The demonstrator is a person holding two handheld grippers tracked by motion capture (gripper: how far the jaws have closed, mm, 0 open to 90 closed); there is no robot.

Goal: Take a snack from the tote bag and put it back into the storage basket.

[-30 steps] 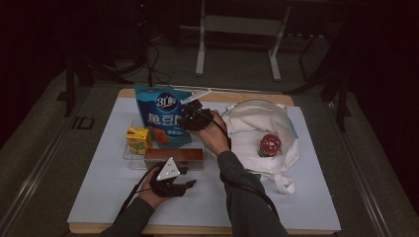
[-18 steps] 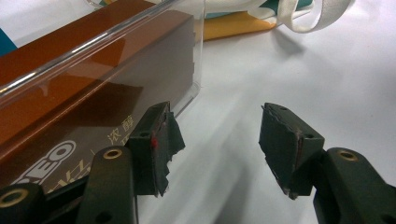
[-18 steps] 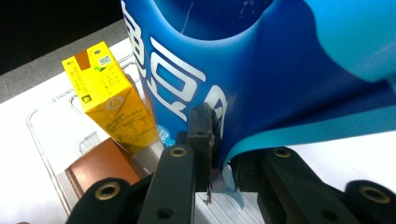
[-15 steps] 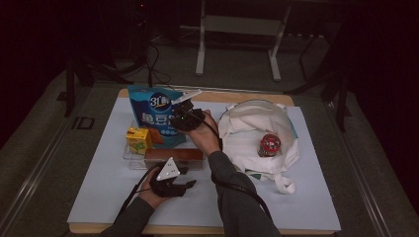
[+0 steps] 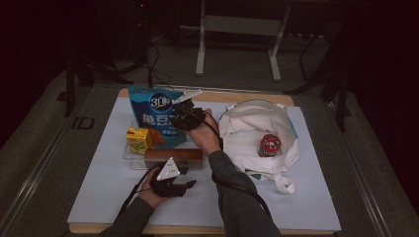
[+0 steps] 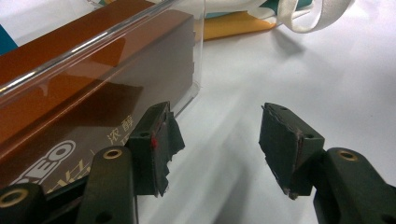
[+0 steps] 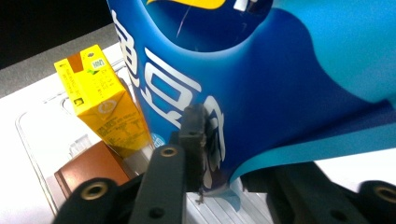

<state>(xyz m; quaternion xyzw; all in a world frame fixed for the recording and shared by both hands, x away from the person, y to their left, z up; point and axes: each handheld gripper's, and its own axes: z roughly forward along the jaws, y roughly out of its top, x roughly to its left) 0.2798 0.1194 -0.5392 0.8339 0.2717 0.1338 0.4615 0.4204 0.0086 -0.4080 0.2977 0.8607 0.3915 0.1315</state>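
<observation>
The right gripper (image 7: 212, 154) clamps the lower edge of the glossy blue snack bag (image 7: 280, 79), which stands over the clear plastic tray (image 5: 129, 159) beside a yellow juice carton (image 7: 105, 102). The left gripper (image 6: 215, 144) rests wide open on the white table cover (image 6: 289, 70), next to the long brown box (image 6: 84, 93).

High view: fixed above person's side, faces forward and down, far enough to take in whole bench (image 5: 99, 197) plus dark floor beyond.

Left gripper view: rides low on left gripper (image 6: 215, 144), looks along bench surface, very close to brown box (image 6: 93, 93) behind clear tray wall (image 6: 198, 60).

Right gripper view: rides on right gripper (image 7: 219, 154), pressed close against blue bag (image 7: 261, 84); yellow carton (image 7: 100, 98) beside it.

Shared: brown box in all three views; blue bag and yellow carton in high and right gripper views.
</observation>
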